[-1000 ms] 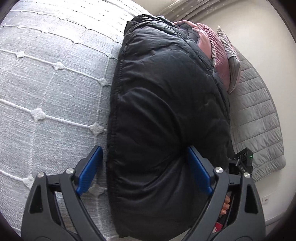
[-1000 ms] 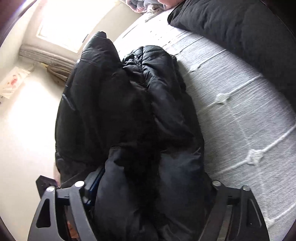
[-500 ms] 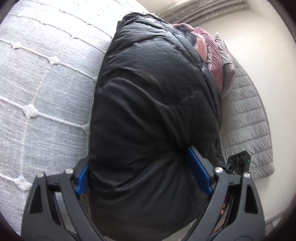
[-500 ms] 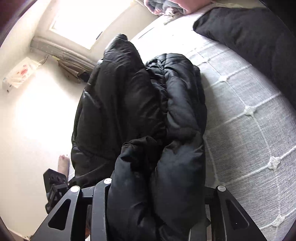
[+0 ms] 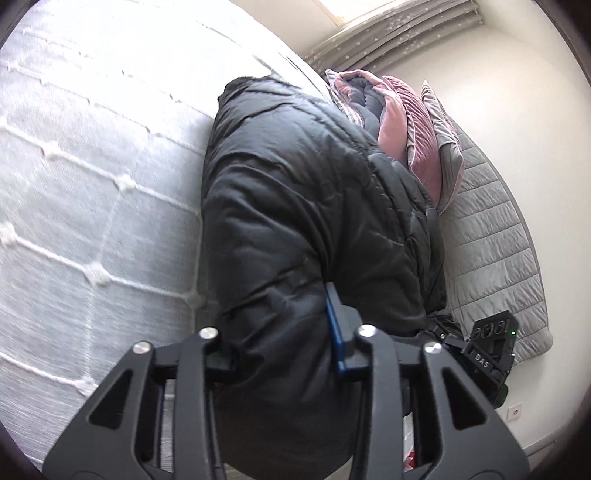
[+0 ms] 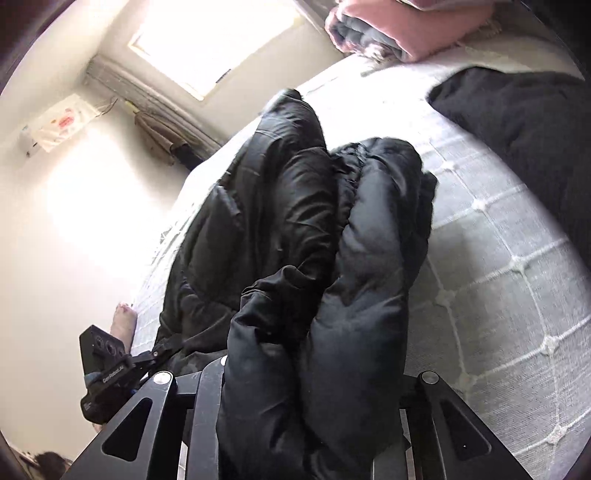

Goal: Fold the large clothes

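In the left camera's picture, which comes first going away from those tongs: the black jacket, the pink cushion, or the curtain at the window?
1. Black jacket: pinched in the left tongs, at the bottom.
2. Pink cushion: behind the jacket, upper right.
3. Curtain: farthest, along the top.

A grey tufted bedspread (image 5: 92,192) covers the bed. Pink velvet cushions (image 5: 413,133) lie at its head, beside a grey quilted blanket (image 5: 491,236).

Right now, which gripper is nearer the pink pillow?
Left, though neither is close. The left gripper grips the black jacket with the pink pillow just beyond; the right gripper sees it farther off.
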Demonstrator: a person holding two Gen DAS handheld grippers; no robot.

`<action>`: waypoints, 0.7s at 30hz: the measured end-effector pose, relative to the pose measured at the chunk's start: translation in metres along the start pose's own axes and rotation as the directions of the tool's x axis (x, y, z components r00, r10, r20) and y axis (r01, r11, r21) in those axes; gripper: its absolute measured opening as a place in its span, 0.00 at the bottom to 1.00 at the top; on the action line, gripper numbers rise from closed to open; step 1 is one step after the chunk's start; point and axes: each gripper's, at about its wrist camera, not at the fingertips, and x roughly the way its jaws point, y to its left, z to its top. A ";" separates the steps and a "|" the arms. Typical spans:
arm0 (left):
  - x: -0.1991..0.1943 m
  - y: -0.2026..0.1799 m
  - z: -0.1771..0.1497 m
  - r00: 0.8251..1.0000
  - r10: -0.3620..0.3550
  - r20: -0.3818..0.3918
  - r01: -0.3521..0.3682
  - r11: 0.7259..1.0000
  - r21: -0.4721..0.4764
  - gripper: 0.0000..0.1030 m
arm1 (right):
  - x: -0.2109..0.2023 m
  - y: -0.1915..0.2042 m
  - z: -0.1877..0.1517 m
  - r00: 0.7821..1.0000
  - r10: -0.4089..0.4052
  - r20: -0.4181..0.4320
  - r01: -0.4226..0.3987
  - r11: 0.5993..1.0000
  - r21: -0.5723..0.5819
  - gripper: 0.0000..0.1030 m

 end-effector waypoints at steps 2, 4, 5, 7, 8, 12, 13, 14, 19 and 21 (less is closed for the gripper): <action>-0.012 0.000 0.010 0.999 0.013 0.030 -0.013 1.000 0.010 0.31 | 0.011 0.022 0.000 1.000 0.003 0.018 -0.002 0.999 -0.036 0.22; -0.029 -0.003 0.022 0.996 0.046 0.072 -0.050 0.997 0.055 0.30 | 0.016 0.042 0.001 0.999 0.005 0.041 -0.001 0.996 -0.090 0.22; -0.040 -0.005 0.029 0.992 0.068 0.103 -0.077 0.993 0.089 0.30 | 0.019 0.057 0.002 0.998 0.020 0.053 -0.013 0.992 -0.125 0.22; -0.064 -0.002 0.045 0.982 0.078 0.170 -0.100 0.987 0.125 0.29 | 0.026 0.084 0.005 0.995 0.062 0.084 -0.046 0.984 -0.174 0.22; -0.080 0.003 0.055 0.974 0.074 0.212 -0.103 0.986 0.130 0.29 | 0.031 0.098 0.007 0.991 0.087 0.100 -0.066 0.978 -0.196 0.22; -0.126 0.041 0.085 0.948 0.061 0.314 -0.100 0.989 0.111 0.30 | 0.066 0.146 0.006 0.978 0.165 0.124 -0.129 0.958 -0.255 0.22; -0.129 0.054 0.092 0.942 0.078 0.325 -0.117 0.988 0.102 0.31 | 0.081 0.154 0.004 0.977 0.173 0.123 -0.137 0.957 -0.254 0.22; -0.129 0.068 0.097 0.938 0.109 0.330 -0.146 0.985 0.089 0.32 | 0.100 0.160 0.002 0.977 0.174 0.120 -0.142 0.960 -0.241 0.22; -0.094 0.149 0.108 0.936 0.272 0.224 -0.266 0.962 -0.061 0.43 | 0.216 0.141 -0.026 0.993 0.111 -0.025 -0.113 0.990 -0.087 0.27; -0.096 0.159 0.107 0.941 0.251 0.228 -0.247 0.968 -0.049 0.44 | 0.221 0.135 -0.034 0.991 0.131 0.006 -0.131 0.989 -0.069 0.28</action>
